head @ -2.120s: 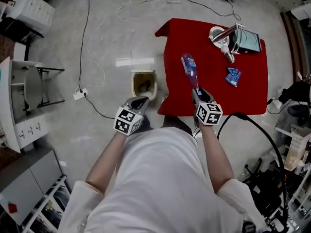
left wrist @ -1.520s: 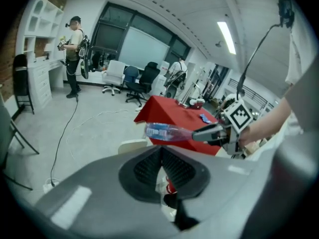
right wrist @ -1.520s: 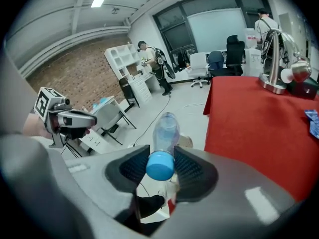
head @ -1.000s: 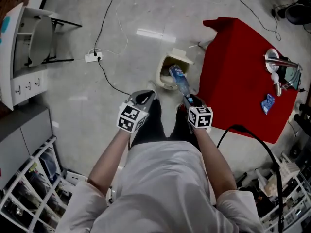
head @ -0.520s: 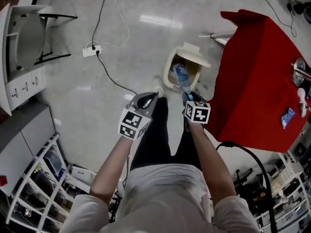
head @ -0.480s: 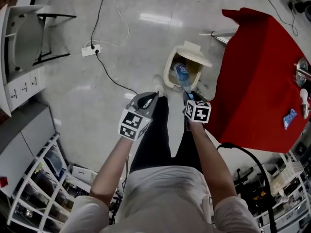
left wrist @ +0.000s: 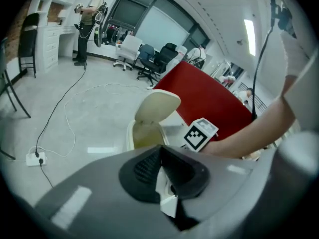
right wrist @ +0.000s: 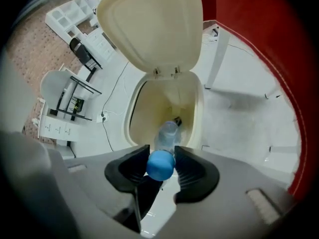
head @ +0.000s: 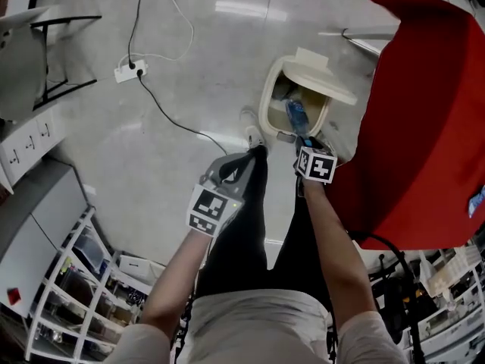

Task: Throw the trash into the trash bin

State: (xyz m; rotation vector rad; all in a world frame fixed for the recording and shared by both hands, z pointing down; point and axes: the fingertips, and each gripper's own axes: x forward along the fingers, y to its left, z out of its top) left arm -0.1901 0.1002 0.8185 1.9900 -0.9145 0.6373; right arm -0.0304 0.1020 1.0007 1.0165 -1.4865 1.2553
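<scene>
So the right gripper (head: 305,141) is clamped on the blue cap (right wrist: 160,165) end of a clear plastic bottle (head: 296,117), jaws pressing it from both sides. The bottle hangs over the mouth of the trash bin (head: 266,111), far end pointing down into it. I can't tell if it's past the rim. The bin's lid (head: 327,76) is flipped up and there's already some stuff lying in the bottom. The left gripper (head: 241,160) sits off to one side of the bin, near it, jaws together with nothing in them. The red worktop (head: 424,120) is just beside the bin on the other side, and a power strip (head: 125,70) lies on the floor well away from it.
</scene>
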